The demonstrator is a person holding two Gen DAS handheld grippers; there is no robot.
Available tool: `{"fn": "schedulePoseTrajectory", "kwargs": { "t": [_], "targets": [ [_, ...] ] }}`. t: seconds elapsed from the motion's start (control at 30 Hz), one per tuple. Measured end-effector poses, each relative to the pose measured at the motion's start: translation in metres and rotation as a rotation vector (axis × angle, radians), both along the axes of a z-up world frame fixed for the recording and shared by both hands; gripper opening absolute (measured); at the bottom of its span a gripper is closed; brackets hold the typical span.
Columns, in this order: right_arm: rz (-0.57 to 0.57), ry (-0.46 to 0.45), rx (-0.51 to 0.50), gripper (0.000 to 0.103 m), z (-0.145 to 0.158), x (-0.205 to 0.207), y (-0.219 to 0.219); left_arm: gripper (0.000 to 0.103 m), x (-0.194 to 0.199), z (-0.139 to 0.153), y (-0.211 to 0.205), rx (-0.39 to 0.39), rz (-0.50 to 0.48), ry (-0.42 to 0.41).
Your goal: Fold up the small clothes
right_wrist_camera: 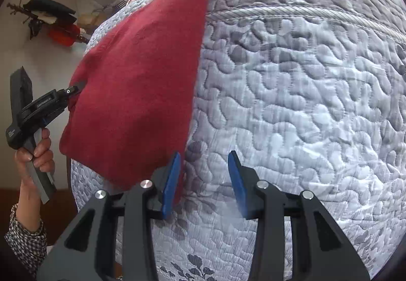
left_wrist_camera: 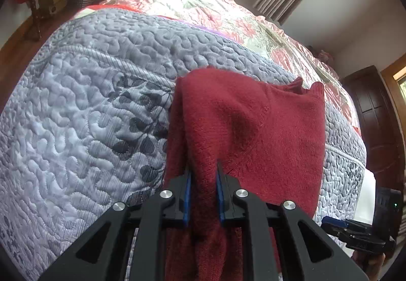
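Nearest me, the left gripper [left_wrist_camera: 203,174] is clamping a thick bunch of the red sweater [left_wrist_camera: 248,123], which is lying on the quilt [left_wrist_camera: 88,103]. My right gripper [right_wrist_camera: 204,161] is hanging open beside its edge, holding nothing. I am judging the one-sided grip likely to drag the fold askew.

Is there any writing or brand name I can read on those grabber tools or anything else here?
None can be read for certain.
Left gripper, seen from the right wrist view: pale print along its black body, too blurred to read.
Same tool, lower handle: a small pale label, too small to read.
Red sweater and quilt: no text.
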State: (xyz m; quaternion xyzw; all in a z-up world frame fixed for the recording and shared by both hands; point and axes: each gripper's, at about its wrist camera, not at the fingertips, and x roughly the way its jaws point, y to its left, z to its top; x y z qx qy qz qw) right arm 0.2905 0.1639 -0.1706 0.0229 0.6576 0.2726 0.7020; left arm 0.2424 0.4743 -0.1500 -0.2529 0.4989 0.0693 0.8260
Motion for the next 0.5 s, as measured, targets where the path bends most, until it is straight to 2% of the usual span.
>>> {"fn": "schedulePoseTrajectory", "kwargs": {
  "t": [0.07, 0.13, 0.2, 0.33, 0.5],
  "targets": [
    [0.028, -0.005, -0.007, 0.04, 0.0, -0.007, 0.01, 0.016, -0.007, 0.001, 0.006, -0.03, 0.023, -0.018],
    [0.045, -0.006, -0.011, 0.04, 0.002, -0.014, 0.016, 0.016, -0.012, 0.007, 0.004, -0.014, 0.02, -0.034],
    [0.055, 0.005, -0.013, 0.04, -0.001, -0.019, 0.02, 0.016, -0.015, 0.004, 0.002, 0.023, 0.008, -0.019],
    [0.074, 0.016, -0.045, 0.041, -0.007, -0.019, 0.036, 0.02, -0.012, -0.02, 0.003, 0.037, -0.015, 0.033],
    [0.073, 0.021, -0.041, 0.042, -0.006, -0.024, 0.045, 0.044, -0.02, 0.001, 0.001, 0.066, -0.049, 0.044]
  ]
}}
